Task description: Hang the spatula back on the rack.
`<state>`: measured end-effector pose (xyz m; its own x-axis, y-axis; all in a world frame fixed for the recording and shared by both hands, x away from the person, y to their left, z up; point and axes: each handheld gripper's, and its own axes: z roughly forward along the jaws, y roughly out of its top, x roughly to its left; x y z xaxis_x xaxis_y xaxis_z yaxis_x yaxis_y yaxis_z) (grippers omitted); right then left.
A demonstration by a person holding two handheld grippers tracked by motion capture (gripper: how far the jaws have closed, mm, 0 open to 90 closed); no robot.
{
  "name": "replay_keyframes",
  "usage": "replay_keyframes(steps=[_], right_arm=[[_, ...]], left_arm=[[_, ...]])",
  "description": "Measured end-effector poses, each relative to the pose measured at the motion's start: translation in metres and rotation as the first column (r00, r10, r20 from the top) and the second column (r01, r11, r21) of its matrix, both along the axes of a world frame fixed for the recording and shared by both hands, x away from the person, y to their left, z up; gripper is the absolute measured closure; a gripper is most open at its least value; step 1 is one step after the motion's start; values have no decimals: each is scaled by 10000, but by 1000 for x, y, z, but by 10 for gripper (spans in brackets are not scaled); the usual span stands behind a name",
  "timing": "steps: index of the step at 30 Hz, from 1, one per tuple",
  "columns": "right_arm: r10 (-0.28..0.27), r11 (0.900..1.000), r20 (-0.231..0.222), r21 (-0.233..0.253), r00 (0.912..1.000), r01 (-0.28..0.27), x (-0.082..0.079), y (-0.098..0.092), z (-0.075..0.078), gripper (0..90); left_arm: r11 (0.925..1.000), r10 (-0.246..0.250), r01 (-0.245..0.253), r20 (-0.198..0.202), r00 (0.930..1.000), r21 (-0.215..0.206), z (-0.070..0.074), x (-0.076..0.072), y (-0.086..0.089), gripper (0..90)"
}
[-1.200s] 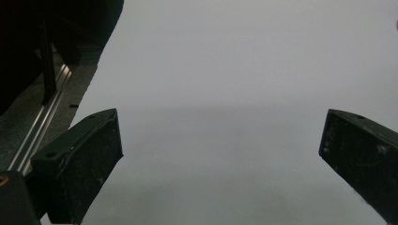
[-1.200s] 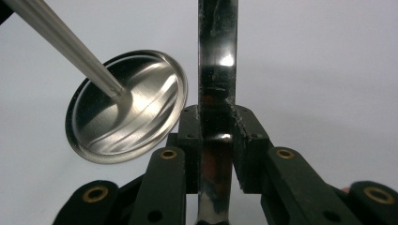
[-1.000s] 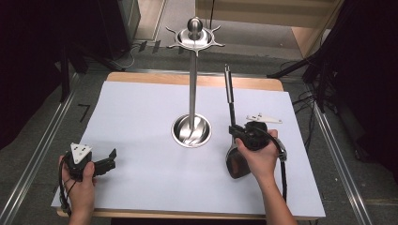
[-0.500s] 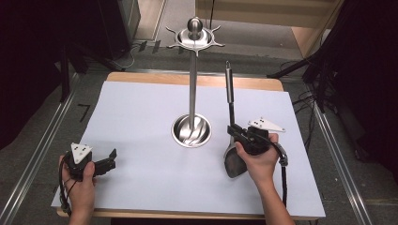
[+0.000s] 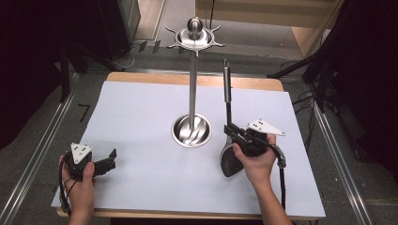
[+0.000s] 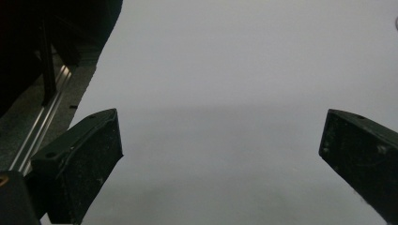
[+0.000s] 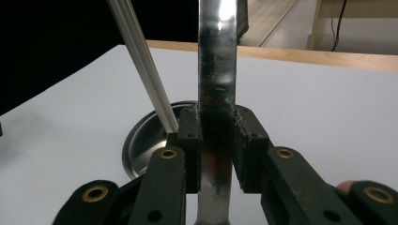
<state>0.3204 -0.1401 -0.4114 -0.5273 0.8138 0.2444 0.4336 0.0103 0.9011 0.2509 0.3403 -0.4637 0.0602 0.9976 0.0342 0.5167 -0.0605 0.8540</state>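
Right tool [image 5: 233, 132] clamped on long steel black-handled spatula [image 5: 227, 105] – upright, just right of tall chrome hanging stand [image 5: 193, 79]. Left tool [image 5: 110, 158] apart, idle. Narrow grip – spatula could pivot, strike stand.

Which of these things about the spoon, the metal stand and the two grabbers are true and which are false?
1. The right gripper is shut on the big spoon. True.
2. The spoon hangs from the stand's top hooks. False: it is held beside the stand, handle pointing up.
3. The left gripper holds a fork. False: its jaws stand wide apart with nothing between them.
4. The stand has a round base on the white table cover. True.
5. The left gripper touches the stand. False: it is far off, near the table's front left corner.
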Motion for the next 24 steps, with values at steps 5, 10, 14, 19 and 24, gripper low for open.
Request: replay_keyframes(steps=[5,10,14,19,24], right_arm=[[18,9999,465,146,9989,-25,-4,2,4,765],[89,9991,598,413,9982,-114,-5,1,9,765],[118,9987,748,495,9971,-155,-7,0,13,765],[149,9974,1137,683,9934,-227,-11,-1,19,765],[240,9965,1383,764,9901,-348,-15,1,24,765]], left_arm=[[10000,1,-1,-1,10000,-13,0,0,0,4],[10000,3,-3,16,10000,-14,0,0,0,4],[10000,-22,22,-3,10000,-15,0,0,0,4],[10000,-44,44,-6,10000,-25,0,0,1,4],[10000,-44,44,-8,10000,-24,0,0,0,4]])
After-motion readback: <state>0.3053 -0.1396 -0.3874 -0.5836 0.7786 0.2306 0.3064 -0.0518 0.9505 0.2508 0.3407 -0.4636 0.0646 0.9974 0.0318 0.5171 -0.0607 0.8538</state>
